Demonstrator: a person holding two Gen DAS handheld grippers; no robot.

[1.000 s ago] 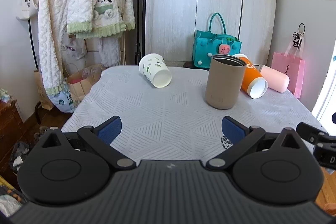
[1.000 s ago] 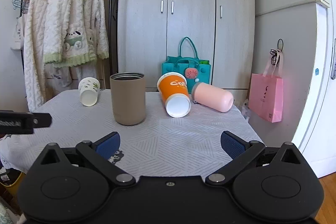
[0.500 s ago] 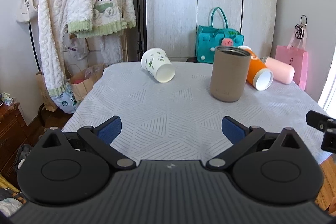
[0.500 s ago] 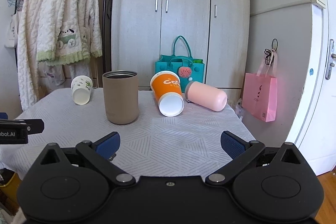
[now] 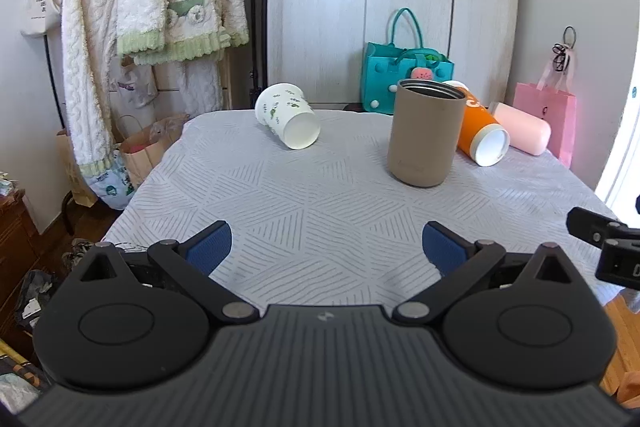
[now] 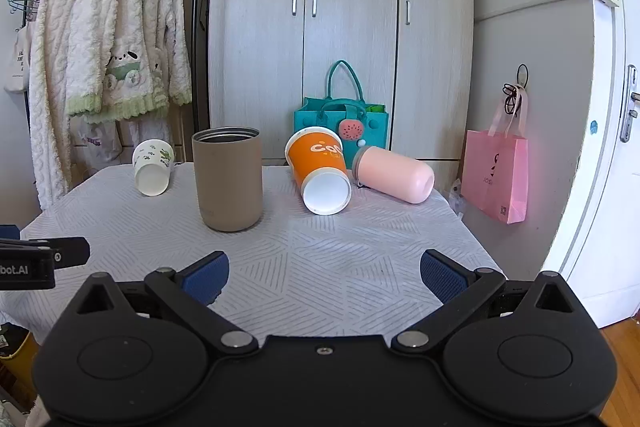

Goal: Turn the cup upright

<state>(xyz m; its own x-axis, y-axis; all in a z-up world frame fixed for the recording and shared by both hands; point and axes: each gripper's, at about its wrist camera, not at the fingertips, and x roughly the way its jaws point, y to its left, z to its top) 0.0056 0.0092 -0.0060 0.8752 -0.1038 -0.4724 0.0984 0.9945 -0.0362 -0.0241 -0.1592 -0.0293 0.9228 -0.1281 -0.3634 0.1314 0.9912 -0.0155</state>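
Observation:
A tan tumbler (image 5: 425,133) (image 6: 228,179) stands upright mid-table. A white paper cup with green print (image 5: 288,121) (image 6: 153,167) lies on its side at the far left. An orange cup (image 5: 480,135) (image 6: 320,171) lies on its side right of the tumbler, mouth toward me. A pink cup (image 5: 520,128) (image 6: 394,175) lies on its side beside it. My left gripper (image 5: 326,249) is open and empty over the near table edge. My right gripper (image 6: 324,271) is open and empty, near the front edge, well short of the cups.
The table (image 6: 320,259) has a grey patterned cloth. Behind it are a wardrobe (image 6: 340,27), a teal bag (image 6: 340,123), a pink bag (image 6: 496,175) and a rack with a fleece coat (image 5: 152,7). The other gripper shows at each view's edge.
Both grippers have drawn back and tilted a little, so the cups sit lower and slightly farther in view. No cup has moved. The jaws stay open.

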